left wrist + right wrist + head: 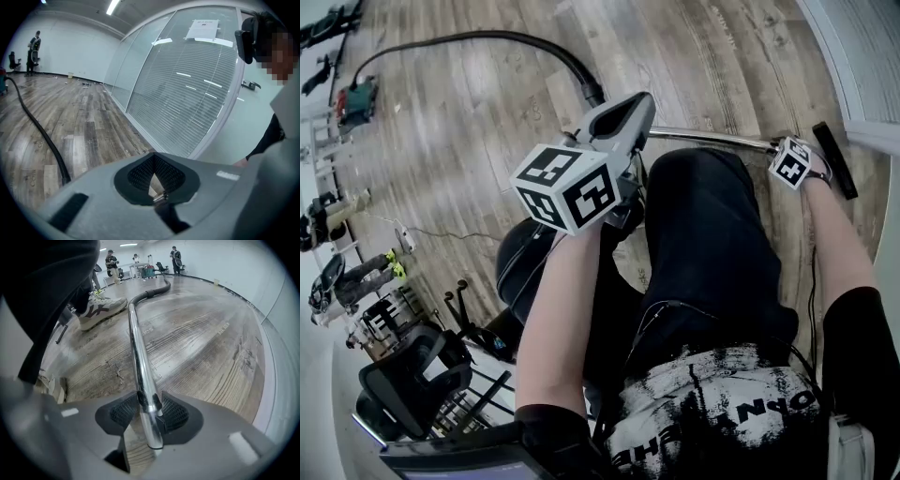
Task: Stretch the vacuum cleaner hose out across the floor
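The black vacuum hose (487, 37) curves over the wood floor from the far left to a cuff (594, 94), where it meets the chrome wand (712, 140). The wand ends at a black floor nozzle (834, 159). My right gripper (149, 409) points steeply down and is shut on the chrome wand (140, 362), a ribbed pad (174, 411) on each side of it. In the head view the right gripper (789, 150) sits at the wand's nozzle end. My left gripper (623, 117) hovers above the cuff, shut on nothing; the left gripper view shows its pads (140, 174) together and the hose (42, 136) below.
A glass wall with blinds (187, 89) runs along the right side. My shoe (101, 310) stands left of the wand. An office chair (412, 375) and cluttered gear (356, 281) lie at the lower left. People stand by a machine (149, 272) at the far end.
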Demonstrator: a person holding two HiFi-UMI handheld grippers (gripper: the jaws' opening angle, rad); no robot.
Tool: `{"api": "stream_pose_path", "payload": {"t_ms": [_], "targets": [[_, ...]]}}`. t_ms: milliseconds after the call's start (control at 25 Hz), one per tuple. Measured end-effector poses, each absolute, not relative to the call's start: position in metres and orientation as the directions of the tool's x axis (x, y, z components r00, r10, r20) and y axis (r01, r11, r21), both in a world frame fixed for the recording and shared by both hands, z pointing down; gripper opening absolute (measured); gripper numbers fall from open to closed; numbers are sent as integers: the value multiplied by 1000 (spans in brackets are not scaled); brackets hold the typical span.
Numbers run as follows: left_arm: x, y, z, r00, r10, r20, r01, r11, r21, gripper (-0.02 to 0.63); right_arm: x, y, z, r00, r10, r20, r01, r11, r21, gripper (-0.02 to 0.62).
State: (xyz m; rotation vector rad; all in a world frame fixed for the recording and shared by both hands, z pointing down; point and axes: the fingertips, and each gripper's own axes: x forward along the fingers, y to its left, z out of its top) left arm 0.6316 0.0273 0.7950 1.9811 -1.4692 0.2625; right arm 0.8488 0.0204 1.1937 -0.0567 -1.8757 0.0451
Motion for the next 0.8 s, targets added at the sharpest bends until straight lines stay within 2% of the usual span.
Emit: {"api": "stream_pose_path", "payload": {"t_ms": [240,280,320,600,800], "targets": [[627,25,798,355,-781,514,-912,-169,374,-1,847,22,1188,-328,51,943,-13,998,-59,111],[627,23,798,361,-782,507,-909,-173,379,0,845,22,1184,-335,49,941,-18,998,-58,85],[626,21,798,367,-783,502,-906,-177,386,0,844,23,1182,-340,49,939,-22,998,-60,8],[608,0,796,398,-779,484,-903,-241,355,-1,834,21,1177,-321,79,944,-72,992,-108,8],[582,-34,793,444,-767,463,-887,-306,345,0,814,6,1145,-314,74,947,-174,976,-134,6]]}}
